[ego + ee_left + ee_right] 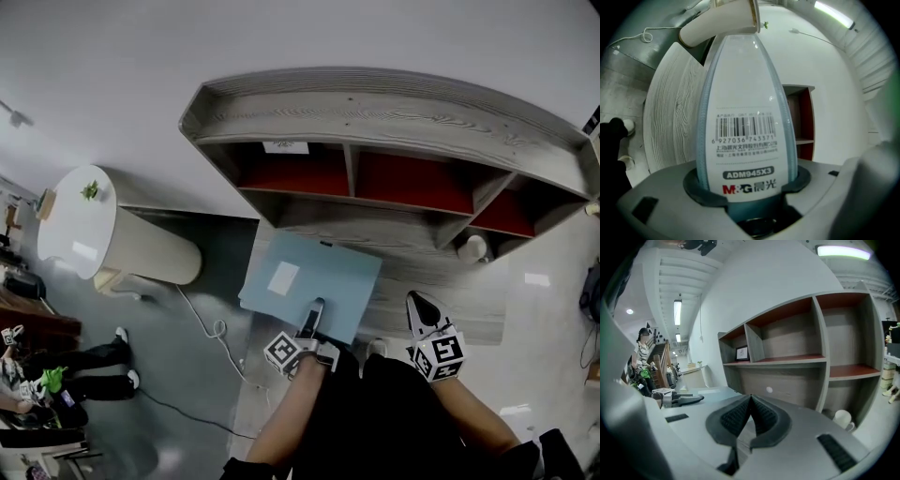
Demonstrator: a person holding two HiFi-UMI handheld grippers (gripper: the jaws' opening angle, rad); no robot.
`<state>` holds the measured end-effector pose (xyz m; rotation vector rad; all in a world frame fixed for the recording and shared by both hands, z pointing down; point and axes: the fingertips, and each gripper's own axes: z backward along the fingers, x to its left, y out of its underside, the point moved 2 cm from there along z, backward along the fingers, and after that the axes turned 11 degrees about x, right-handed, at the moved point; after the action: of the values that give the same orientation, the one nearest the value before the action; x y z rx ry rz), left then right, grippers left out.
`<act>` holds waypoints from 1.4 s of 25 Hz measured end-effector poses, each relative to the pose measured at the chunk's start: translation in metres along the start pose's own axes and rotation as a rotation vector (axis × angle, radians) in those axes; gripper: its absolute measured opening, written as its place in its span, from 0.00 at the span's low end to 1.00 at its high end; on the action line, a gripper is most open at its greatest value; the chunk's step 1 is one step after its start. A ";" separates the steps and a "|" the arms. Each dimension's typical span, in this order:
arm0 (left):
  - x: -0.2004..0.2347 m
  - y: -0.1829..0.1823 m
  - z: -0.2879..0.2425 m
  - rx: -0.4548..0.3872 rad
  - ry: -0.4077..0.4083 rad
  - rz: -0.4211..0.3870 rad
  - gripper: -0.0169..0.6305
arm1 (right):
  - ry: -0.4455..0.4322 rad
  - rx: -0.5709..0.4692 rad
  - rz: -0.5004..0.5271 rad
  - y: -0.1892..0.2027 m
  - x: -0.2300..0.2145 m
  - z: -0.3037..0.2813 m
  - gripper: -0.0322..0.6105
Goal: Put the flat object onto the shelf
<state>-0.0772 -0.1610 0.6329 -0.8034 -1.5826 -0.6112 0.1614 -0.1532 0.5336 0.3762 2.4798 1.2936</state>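
Note:
The flat object is a light-blue plastic folder point(309, 277) with a white label, held level in front of the shelf's lowest board. My left gripper point(314, 314) is shut on its near edge. In the left gripper view the folder point(747, 117) stands between the jaws, barcode label facing the camera, with my left gripper point(747, 190) clamped on its end. The grey wooden shelf point(375, 117) with red-backed compartments lies just beyond the folder. My right gripper point(422, 309) hangs to the folder's right, shut and holding nothing; its ribbed pads meet in the right gripper view point(751, 413), facing the shelf point(787, 361).
A white mug point(472, 247) point(843, 419) sits in the lower right compartment. A small framed picture point(286, 147) point(742, 353) stands in the upper left compartment. A round white table point(80, 220) stands to the left, with a cable point(211, 328) on the floor and people point(56, 380) further left.

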 end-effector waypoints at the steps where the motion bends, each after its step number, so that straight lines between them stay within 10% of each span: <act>1: 0.003 -0.006 -0.007 -0.005 0.006 0.011 0.48 | 0.003 0.007 -0.004 -0.001 0.001 -0.008 0.05; 20: 0.085 -0.081 -0.075 -0.106 -0.028 0.136 0.48 | 0.048 0.173 -0.041 0.003 0.021 -0.106 0.05; 35: 0.106 -0.105 -0.105 -0.084 -0.043 0.061 0.48 | 0.067 0.254 -0.049 0.024 0.018 -0.134 0.05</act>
<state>-0.1006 -0.2896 0.7601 -0.9293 -1.5737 -0.6237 0.0939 -0.2329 0.6227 0.3330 2.6999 0.9890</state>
